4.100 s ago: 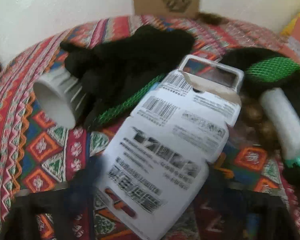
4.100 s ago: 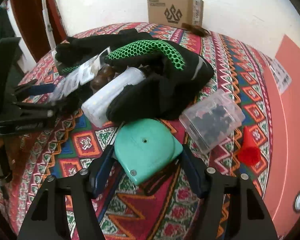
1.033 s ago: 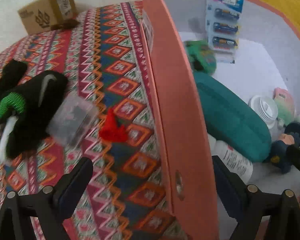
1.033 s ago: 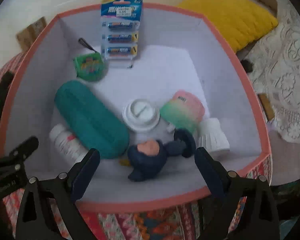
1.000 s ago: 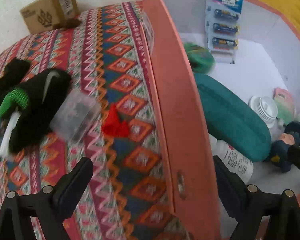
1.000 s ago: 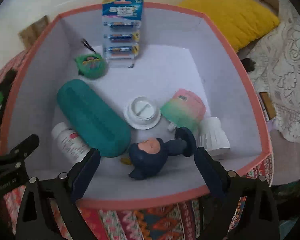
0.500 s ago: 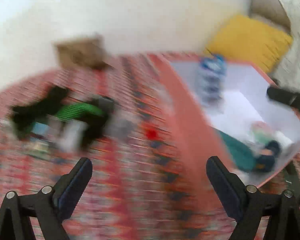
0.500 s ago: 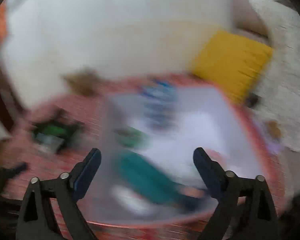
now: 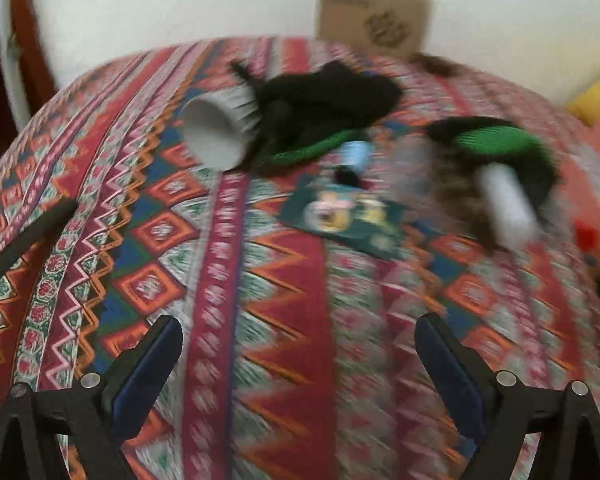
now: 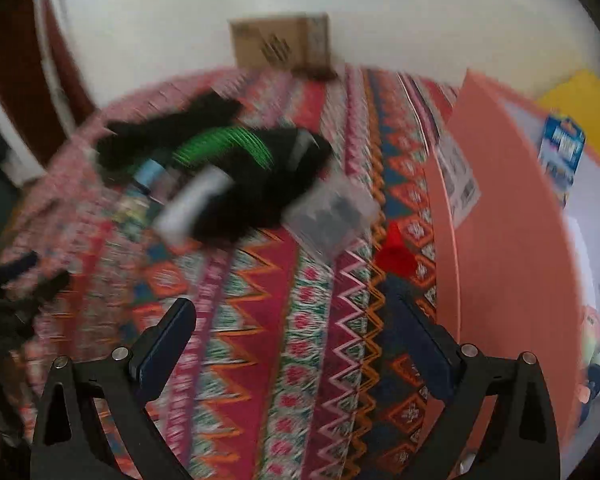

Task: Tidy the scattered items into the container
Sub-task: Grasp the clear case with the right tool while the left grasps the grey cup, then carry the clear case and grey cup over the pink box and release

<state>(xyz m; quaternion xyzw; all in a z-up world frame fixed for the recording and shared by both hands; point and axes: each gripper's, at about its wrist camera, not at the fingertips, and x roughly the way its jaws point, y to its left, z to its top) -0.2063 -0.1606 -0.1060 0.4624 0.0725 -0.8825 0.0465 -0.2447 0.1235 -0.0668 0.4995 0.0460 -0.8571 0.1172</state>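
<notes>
Both grippers swung from pink box (image 10: 500, 216) to cloth, jaws wide, battery pack (image 10: 562, 152) inside

left wrist: low over cloth (image 9: 284, 280) | right wrist: higher | shared: glove pile (image 10: 260, 184)

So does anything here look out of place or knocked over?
Yes: a grey ribbed cup lies tipped on its side against the black gloves, and a small red cone sits loose on the cloth beside the pink box.

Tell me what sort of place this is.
Probably a room in a home: a patterned woven cloth covers the surface against a plain white wall, with a yellow cushion beside the pink storage box.
</notes>
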